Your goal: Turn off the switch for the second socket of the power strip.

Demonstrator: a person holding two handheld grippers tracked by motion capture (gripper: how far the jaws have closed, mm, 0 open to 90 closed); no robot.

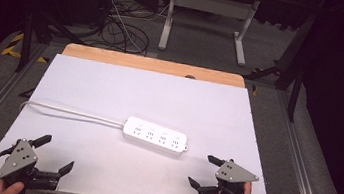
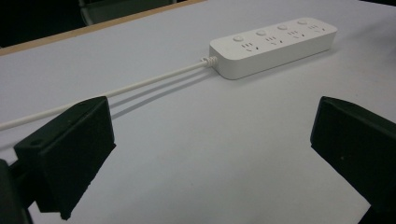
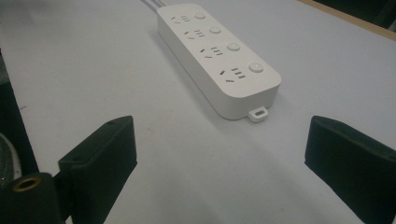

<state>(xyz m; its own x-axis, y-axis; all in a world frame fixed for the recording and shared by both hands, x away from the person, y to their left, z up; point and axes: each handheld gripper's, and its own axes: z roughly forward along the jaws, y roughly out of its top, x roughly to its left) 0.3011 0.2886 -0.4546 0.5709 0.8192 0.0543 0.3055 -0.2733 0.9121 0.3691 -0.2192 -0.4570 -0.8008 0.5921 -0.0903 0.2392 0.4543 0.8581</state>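
Both your left gripper and right gripper are spread, empty. Power strip lies mid-table between them, untouched. Risk: pinching one end may swing it, dragging its cable.

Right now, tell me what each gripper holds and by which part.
Nothing is held. The left gripper and right gripper are both open, apart from the power strip.

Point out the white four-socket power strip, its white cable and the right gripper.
white four-socket power strip [image 1: 155, 136], high view, top face.
white cable [image 1: 72, 112], high view, mid-length.
right gripper [image 1: 205, 171], high view, between its open fingertips.
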